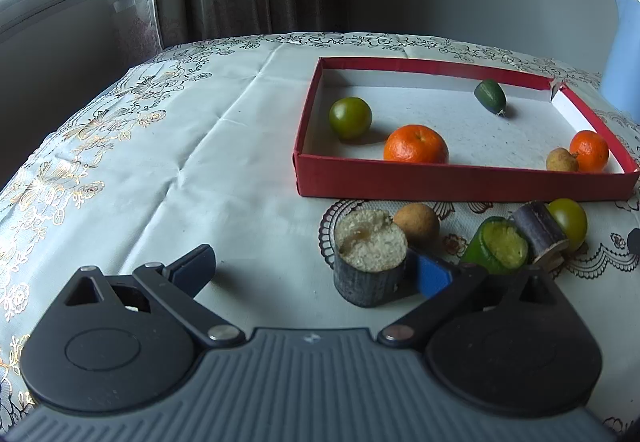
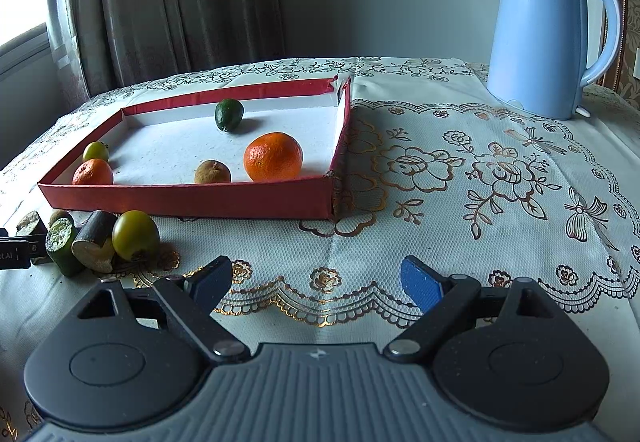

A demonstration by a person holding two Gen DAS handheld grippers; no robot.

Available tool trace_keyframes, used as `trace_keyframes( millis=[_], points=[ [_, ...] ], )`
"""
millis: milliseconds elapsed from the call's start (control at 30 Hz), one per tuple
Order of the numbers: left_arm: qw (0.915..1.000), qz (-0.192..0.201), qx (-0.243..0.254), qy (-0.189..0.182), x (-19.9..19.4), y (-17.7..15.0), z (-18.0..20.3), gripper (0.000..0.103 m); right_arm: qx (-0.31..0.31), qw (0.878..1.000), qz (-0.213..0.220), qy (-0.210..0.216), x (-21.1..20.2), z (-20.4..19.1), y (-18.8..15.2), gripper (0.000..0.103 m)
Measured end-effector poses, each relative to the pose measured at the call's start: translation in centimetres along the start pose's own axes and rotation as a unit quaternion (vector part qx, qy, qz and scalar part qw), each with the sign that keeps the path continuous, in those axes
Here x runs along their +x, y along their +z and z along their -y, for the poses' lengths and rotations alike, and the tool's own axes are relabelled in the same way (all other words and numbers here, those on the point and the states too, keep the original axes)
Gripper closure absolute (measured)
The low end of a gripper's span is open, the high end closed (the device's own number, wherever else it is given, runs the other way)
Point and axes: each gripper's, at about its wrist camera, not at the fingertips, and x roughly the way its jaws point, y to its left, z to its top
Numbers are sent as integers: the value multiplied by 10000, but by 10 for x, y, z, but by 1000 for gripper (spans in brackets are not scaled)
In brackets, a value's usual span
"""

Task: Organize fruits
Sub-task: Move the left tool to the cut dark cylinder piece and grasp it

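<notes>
— Fruit first: what do we have in the shallow red cardboard tray (image 1: 460, 183)?

— We count five pieces inside it. A round green-yellow fruit (image 1: 350, 117) sits near the tray's left wall, a large orange mandarin (image 1: 416, 144) against the front wall, and a dark green oval fruit (image 1: 490, 95) toward the back. In the front right corner a smaller orange mandarin (image 1: 589, 151) touches a small tan longan (image 1: 562, 160).

— And outside the tray?

— On the white embroidered tablecloth (image 1: 208, 161) covering the surface, just in front of the tray, we see a dark-skinned sugarcane stub with a pale fibrous cut face (image 1: 370, 258), standing upright. Behind it lies a second tan longan (image 1: 416, 222). To the right sit a green-skinned stub with a yellow cut face (image 1: 498, 246), a purple-skinned cane stub (image 1: 540, 234) and a yellow-green round fruit (image 1: 568, 222), packed close together.

— How does our left claw (image 1: 312, 266) stand?

— Wide apart. The upright sugarcane stub stands between its fingers, right against the blue pad (image 1: 432, 274) of the right finger; the left finger is well clear of it.

— And our right claw (image 2: 316, 282)?

— Also spread wide, holding nothing, over bare tablecloth in front of the tray's right corner. From its camera the loose pieces lie at the far left, and a light blue electric kettle (image 2: 548, 33) stands at the back right.
</notes>
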Motion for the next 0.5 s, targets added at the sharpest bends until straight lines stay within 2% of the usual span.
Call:
trace_keyframes(
  millis=[367,500],
  points=[
    [9999,58,-9,-120,-1,-1,0,10,3,10000,2,4,0,0,0,11],
    [9998,103,6,-193,-3,-2,0,17,3,10000,3,6,0,0,0,11]
  ],
)
